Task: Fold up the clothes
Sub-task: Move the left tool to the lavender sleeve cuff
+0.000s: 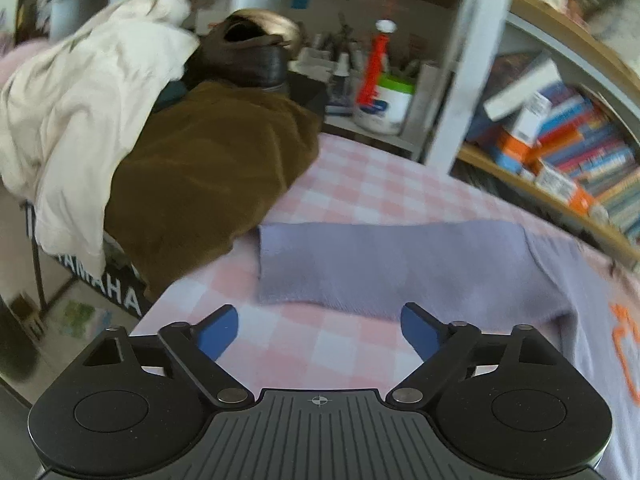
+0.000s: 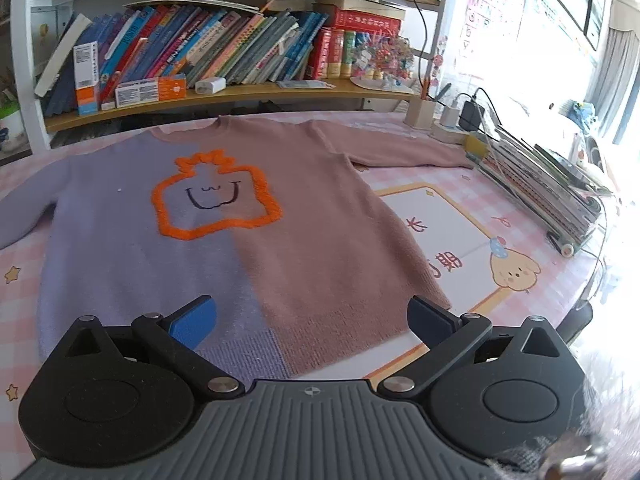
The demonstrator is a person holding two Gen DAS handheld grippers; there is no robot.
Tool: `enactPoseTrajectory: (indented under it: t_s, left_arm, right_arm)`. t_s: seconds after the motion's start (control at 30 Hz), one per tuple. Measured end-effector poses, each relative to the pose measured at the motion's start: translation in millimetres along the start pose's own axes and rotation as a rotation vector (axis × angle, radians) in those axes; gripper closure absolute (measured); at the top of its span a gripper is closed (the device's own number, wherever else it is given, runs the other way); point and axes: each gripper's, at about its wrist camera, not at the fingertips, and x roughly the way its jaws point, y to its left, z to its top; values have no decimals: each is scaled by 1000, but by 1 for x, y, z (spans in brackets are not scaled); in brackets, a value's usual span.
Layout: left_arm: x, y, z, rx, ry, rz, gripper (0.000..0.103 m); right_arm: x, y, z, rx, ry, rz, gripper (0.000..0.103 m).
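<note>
- Claws first: the left claw (image 1: 319, 330) sits at the bottom of its view with its two blue fingers (image 1: 218, 330) wide apart, holding nothing.
- Just past the fingers, in the middle of the left view, the purple sleeve (image 1: 384, 264) lies flat on the pink checked table cloth (image 1: 360, 188). It runs to the right edge, where it joins the body of the sweater.
- At the left of that view, a brown cloth (image 1: 208, 168) and a cream cloth (image 1: 80, 120) are heaped up at the table edge. A dark shoe (image 1: 244, 58) rests above the brown one.
- At the top middle stand a white jar with a green lid (image 1: 386, 106) and an orange tool (image 1: 374, 68). Books (image 1: 576, 148) fill a shelf at the right.
- The right claw (image 2: 313, 320) sits at the bottom of its view, its fingers (image 2: 194, 322) also wide apart and holding nothing.
- The sweater (image 2: 224, 216) lies spread flat on the table in the middle of the right view, its bottom hem between the fingers. The left half is purple and the right half is pink, with an orange outline and a smiling face (image 2: 216, 196) on the chest.
- The pink sleeve (image 2: 412, 156) reaches toward the upper right.
- At the right, a white mat with a cartoon chick (image 2: 516, 272) lies beside the sweater. A stack of thin books (image 2: 552, 188) sits past it.
- A bookshelf (image 2: 224, 98) with many books crosses the top of the view.
</note>
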Motion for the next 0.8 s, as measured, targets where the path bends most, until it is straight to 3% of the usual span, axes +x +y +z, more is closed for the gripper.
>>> enactPoseTrajectory:
  t_s: [0.07, 0.13, 0.27, 0.33, 0.43, 0.53, 0.63, 0.8]
  left_arm:
    - [9, 4, 3, -55, 20, -15, 30]
    - [15, 6, 4, -88, 14, -25, 36]
    - [26, 7, 8, -157, -21, -43, 41]
    - [32, 5, 10, -192, -19, -84, 47]
    - [39, -1, 11, -217, -16, -137, 49]
    - [43, -3, 13, -219, -23, -130, 49]
    - [46, -3, 15, -224, -35, -115, 58]
    - [30, 19, 28, -232, -114, -5, 56]
  right_arm:
    - [0, -2, 0, 6, 5, -13, 0]
    - [0, -4, 0, 11, 9, -25, 0]
    - [-1, -9, 0, 15, 13, -41, 1]
    - [0, -12, 0, 19, 18, -51, 1]
    - [1, -15, 0, 28, 25, -67, 1]
    - [2, -17, 0, 32, 28, -72, 1]
    - [2, -17, 0, 28, 29, -69, 1]
    - [2, -17, 0, 23, 28, -66, 1]
